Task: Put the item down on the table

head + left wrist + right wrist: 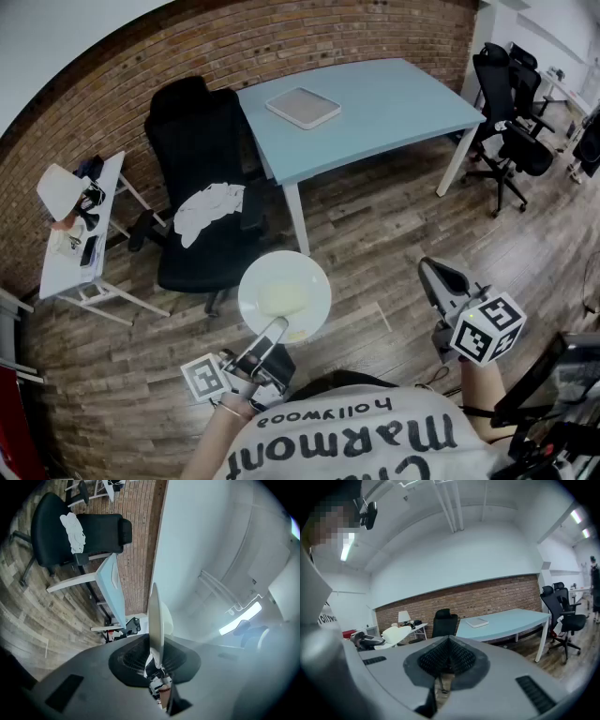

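Brick walling and plank flooring are shown around a pale blue table (394,103), on which a flat white tray (303,107) lies; a black chair (202,178) draped with a white cloth (208,212) stands just beside it. The white plate (284,293) is gripped by its near rim in the left gripper (277,330), whose jaws are clamped on the edge. It is carried in the air above the floor, well apart from the table. The right gripper (434,272) is closed on nothing and is held off to the side. The grasp is judged complete; the carry to the tabletop, the lowering and the release are left to be done.
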Demonstrator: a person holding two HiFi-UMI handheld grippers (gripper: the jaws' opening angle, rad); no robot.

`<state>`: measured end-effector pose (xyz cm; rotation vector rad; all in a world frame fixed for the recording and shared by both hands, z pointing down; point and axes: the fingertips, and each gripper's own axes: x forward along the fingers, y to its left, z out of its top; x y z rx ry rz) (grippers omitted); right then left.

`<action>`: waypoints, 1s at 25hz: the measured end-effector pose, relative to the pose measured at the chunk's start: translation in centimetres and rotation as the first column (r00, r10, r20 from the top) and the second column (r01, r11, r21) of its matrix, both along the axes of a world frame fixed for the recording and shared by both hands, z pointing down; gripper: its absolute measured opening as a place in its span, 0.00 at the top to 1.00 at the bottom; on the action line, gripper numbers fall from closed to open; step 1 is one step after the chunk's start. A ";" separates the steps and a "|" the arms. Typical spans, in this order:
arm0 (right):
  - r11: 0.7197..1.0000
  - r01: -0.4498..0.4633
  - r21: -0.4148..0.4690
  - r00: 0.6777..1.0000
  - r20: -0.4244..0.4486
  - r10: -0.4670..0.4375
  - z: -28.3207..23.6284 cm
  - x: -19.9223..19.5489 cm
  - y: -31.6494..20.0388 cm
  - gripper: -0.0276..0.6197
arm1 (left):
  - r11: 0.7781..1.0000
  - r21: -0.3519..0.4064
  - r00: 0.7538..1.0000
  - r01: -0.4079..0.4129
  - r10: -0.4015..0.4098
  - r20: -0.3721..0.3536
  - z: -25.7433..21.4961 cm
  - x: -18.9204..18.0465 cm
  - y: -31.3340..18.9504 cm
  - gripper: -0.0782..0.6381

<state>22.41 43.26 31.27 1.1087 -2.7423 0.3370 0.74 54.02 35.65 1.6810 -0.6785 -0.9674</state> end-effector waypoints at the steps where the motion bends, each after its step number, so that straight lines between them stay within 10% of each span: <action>1: 1.000 -0.003 -0.001 1.000 -0.002 0.003 0.0 0.0 0.0 0.94 | 1.000 0.001 1.000 0.000 0.000 0.002 0.0 0.0 0.0 0.83; 25: 0.997 -0.076 -0.028 0.995 0.065 0.078 2.0 -1.6 -2.2 0.94 | 0.999 -0.049 0.999 0.019 -0.022 -0.047 1.4 -3.9 -2.9 0.83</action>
